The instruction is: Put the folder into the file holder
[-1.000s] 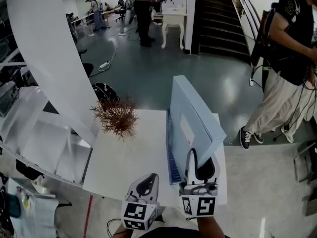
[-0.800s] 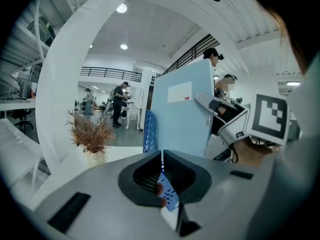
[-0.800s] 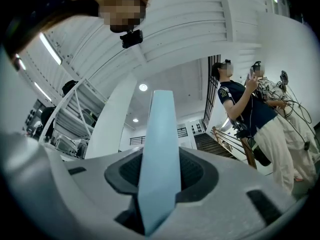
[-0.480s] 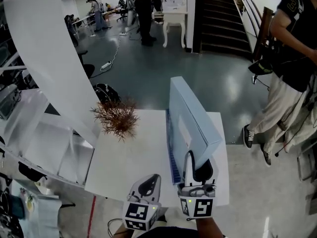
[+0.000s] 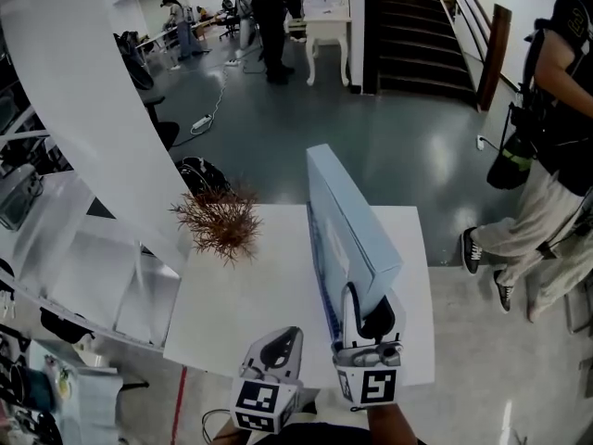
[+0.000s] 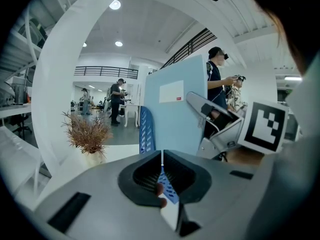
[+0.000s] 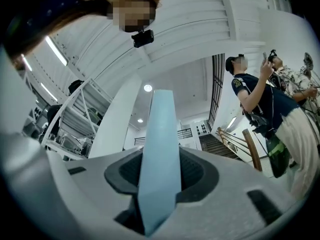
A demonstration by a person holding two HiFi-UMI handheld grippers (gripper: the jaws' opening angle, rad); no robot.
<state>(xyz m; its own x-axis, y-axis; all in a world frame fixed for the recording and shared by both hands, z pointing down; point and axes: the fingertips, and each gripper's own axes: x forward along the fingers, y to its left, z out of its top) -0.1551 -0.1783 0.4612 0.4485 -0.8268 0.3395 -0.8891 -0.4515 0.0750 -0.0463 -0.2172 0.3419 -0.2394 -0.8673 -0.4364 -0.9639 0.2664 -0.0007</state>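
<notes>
The light-blue folder (image 5: 347, 225) is held upright and slightly tilted at the centre of the head view, above the right part of the white table (image 5: 241, 304). Its near edge is clamped between the jaws of the right gripper (image 5: 369, 309), as is seen plainly in the right gripper view. The blue mesh file holder (image 5: 320, 290) is set just left of the folder's lower edge; whether that edge is inside it cannot be told. The left gripper (image 5: 275, 346), at lower centre, is kept closed and empty. A dried plant (image 5: 220, 221) is seen left of centre.
</notes>
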